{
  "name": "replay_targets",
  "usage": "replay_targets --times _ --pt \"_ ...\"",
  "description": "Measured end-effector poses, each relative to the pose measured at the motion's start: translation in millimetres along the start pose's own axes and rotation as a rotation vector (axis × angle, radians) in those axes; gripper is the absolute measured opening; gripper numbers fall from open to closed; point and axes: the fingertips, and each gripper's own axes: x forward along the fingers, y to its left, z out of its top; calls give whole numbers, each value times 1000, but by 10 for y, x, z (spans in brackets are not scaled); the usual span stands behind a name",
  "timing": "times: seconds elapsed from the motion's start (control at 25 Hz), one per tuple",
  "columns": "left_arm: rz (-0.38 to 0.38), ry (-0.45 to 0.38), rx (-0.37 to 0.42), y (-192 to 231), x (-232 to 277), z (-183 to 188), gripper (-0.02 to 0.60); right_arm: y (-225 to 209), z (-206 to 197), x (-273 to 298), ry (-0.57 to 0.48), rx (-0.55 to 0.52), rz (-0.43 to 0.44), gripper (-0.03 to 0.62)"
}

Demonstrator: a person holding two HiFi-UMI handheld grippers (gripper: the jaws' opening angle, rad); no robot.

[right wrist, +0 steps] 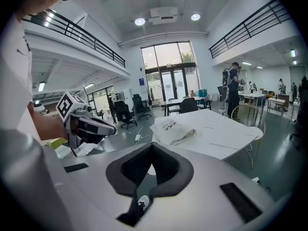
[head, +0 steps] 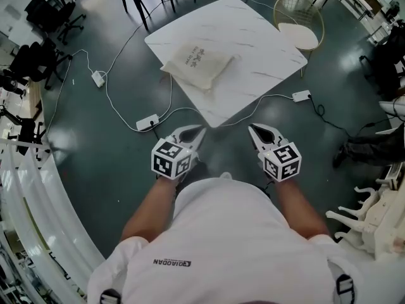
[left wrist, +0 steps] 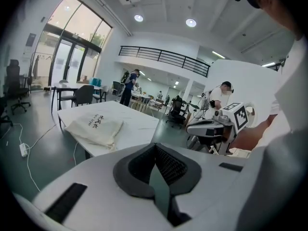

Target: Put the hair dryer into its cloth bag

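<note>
Left gripper [head: 195, 133]: jaws shut together, nothing between them.
Right gripper [head: 258, 133]: jaws shut together, empty; beside the left gripper, apart from it.
Bag [head: 197, 63]: lies on the table, well ahead of both fingertips.
Table [head: 266, 52]: white; in the head view its near corner shows between the two tips.

Head view looks steeply down, with the counter [head: 259, 52] at 12 o'clock. Both gripper views face it near-level from a distance, sharing the cloth bag [head: 196, 65].
</note>
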Motion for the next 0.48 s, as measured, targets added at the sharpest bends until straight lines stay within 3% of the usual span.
replay_targets --times 0.28,0.48 --pt "17 9 1 -91 -157 -28 28 90 11 -108 -28 19 13 21" --pt "-1 -3 45 10 -145 219 28 193 108 -71 -44 36 6 21"
